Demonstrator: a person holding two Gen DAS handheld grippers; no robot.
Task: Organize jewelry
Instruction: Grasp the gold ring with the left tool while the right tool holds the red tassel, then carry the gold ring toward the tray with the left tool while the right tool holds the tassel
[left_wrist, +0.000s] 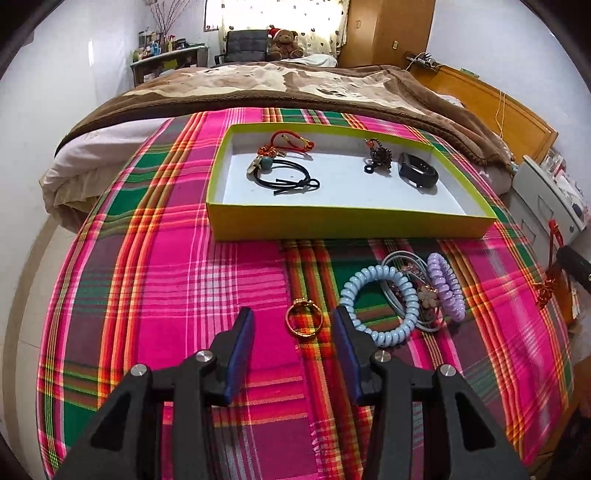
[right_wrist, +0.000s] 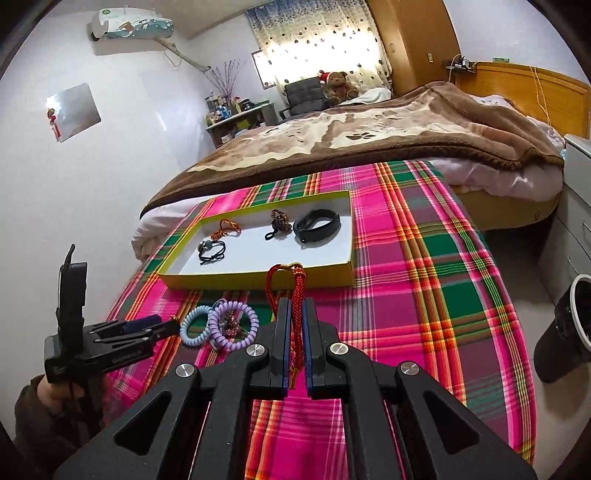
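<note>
Jewelry is lying in two places: some pieces are already sitting in the yellow-rimmed tray (left_wrist: 354, 225), while a gold ring (left_wrist: 303, 322), a pale blue coil tie (left_wrist: 380, 304) and a purple coil tie (left_wrist: 445, 286) are resting on the plaid cloth (left_wrist: 155, 280) just in front of it. The left gripper (left_wrist: 295, 328) is hanging wide apart with nothing in it, its pads flanking the ring. The right gripper (right_wrist: 294, 332) is pinching a red braided cord (right_wrist: 284, 288) that is looping up past its tips. The cord is looking light and limp, so gripping mid-strand is likely suiting it; the ring is looking small, hard and slippery, probably wanting a squeeze across its band.
</note>
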